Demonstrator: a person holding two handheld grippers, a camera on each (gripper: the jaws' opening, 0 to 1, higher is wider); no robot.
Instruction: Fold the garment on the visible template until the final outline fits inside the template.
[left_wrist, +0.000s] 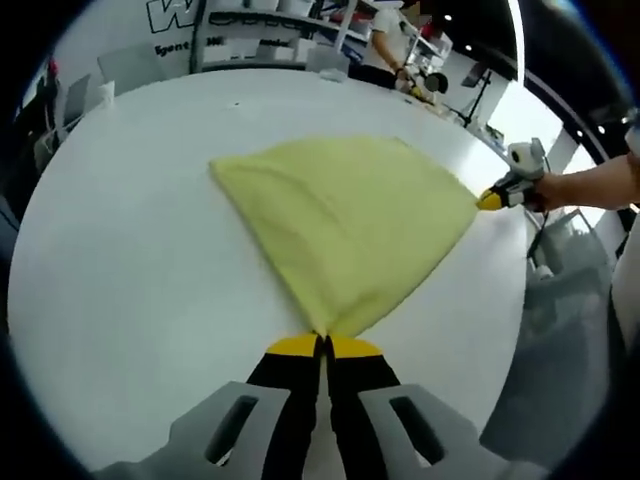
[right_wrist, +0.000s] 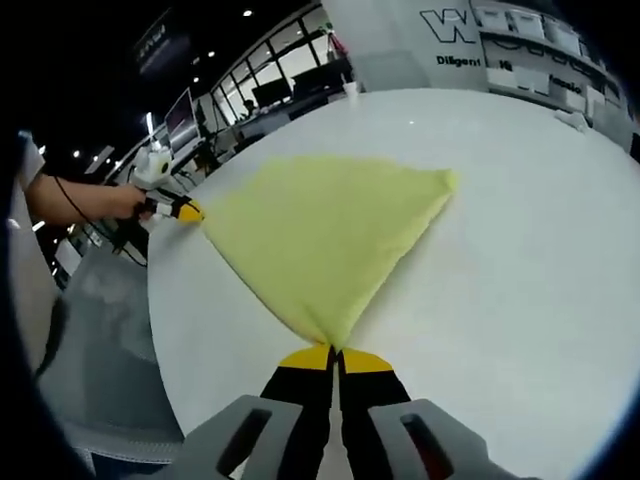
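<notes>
A pale yellow garment (left_wrist: 340, 225) lies spread in a rough triangle on the round white table (left_wrist: 130, 260). My left gripper (left_wrist: 322, 342) is shut on its near corner, yellow tips pressed together. My right gripper (left_wrist: 490, 199) comes in from the right, held by a hand, pinching the opposite corner. In the right gripper view the same yellow garment (right_wrist: 320, 235) fans away from my right gripper (right_wrist: 335, 350), which is shut on its near corner, and my left gripper (right_wrist: 186, 211) clamps the far left corner. The cloth is stretched between the two. I see no template outline.
The table's edge (left_wrist: 520, 300) curves close on the right, with grey floor beyond. A person (left_wrist: 385, 40) stands at the far side near shelving and equipment. White wall with lettering (right_wrist: 470, 25) and desks with monitors (right_wrist: 270, 95) lie beyond the table.
</notes>
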